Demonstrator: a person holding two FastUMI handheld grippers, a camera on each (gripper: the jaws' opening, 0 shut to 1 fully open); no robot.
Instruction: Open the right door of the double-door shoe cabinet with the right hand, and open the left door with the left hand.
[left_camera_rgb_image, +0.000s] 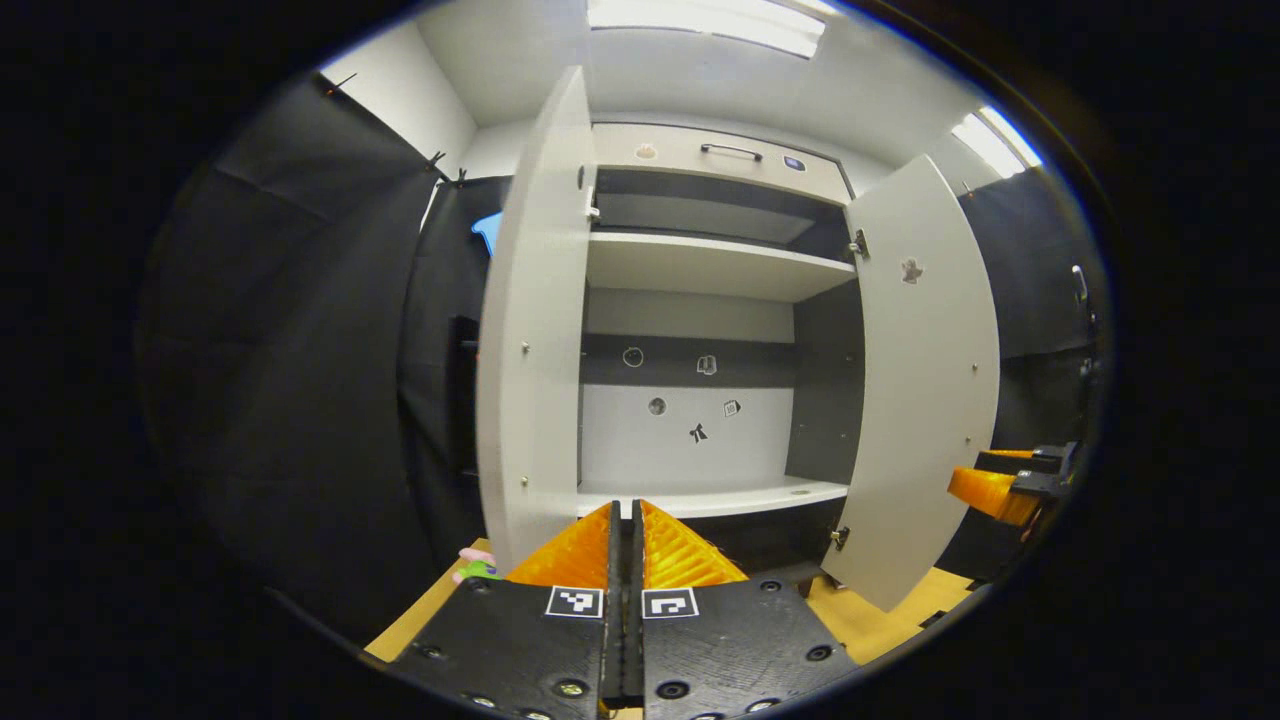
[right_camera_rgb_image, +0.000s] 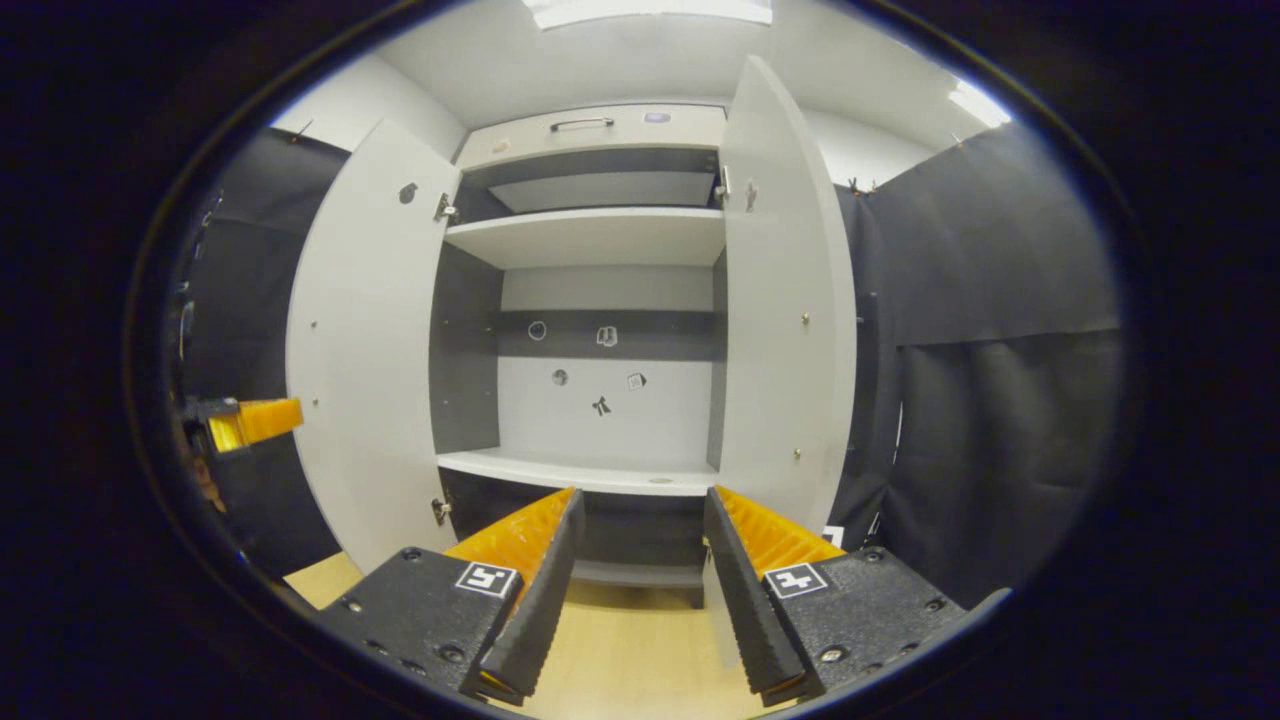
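I see both shoe cabinet (right_camera_rgb_image: 600, 330) doors swung wide; my left gripper (left_camera_rgb_image: 627, 520) closed empty, right gripper (right_camera_rgb_image: 640, 520) spread apart.

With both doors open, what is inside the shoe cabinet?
Inside the cabinet: two bare white shelves and small stickers on the back panel. No shoes visible. The bottom section sits hidden behind the right gripper.

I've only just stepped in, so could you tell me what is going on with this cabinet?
A person is working a shoe cabinet with two handheld grippers. Both doors stand swung open: the left door and the right door. The shelves inside look bare. The left gripper is shut on nothing, just in front of the left door's edge. The right gripper is open, holding nothing.
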